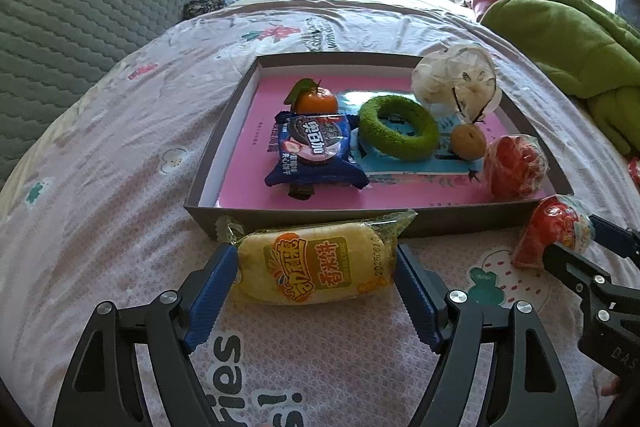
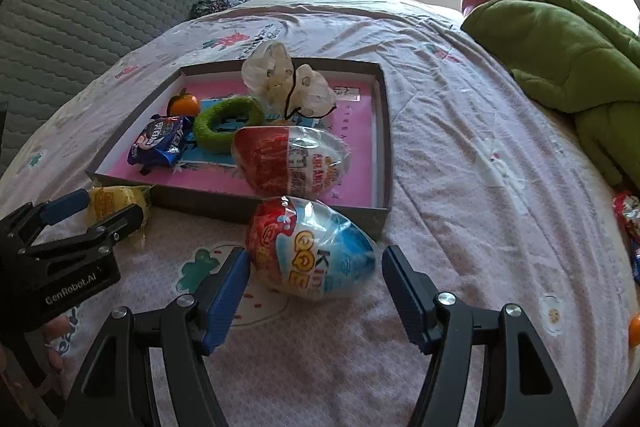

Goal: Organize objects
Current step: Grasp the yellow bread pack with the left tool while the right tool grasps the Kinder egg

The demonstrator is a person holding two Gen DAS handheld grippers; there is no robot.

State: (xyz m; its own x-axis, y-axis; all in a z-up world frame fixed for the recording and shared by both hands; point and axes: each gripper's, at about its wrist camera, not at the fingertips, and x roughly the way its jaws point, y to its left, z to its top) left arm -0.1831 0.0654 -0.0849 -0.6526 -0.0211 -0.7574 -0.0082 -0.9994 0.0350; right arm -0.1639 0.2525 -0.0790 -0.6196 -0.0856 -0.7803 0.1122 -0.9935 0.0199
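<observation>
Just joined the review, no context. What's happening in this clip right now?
A person is tidying snacks on a bed into a shallow box, one gripper per hand. The left gripper has open jaws on either side of a yellow snack packet lying just outside the box. The right gripper is open around a wrapped chocolate egg, also outside. Neither is lifted yet.

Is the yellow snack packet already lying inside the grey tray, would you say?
No, the yellow snack packet lies on the bedsheet outside the grey tray.

Your way at twelve o'clock blocked by the tray's near wall (image 1: 360,217), open bedsheet (image 2: 480,187) at two o'clock, green plush (image 2: 560,59) beyond.
</observation>
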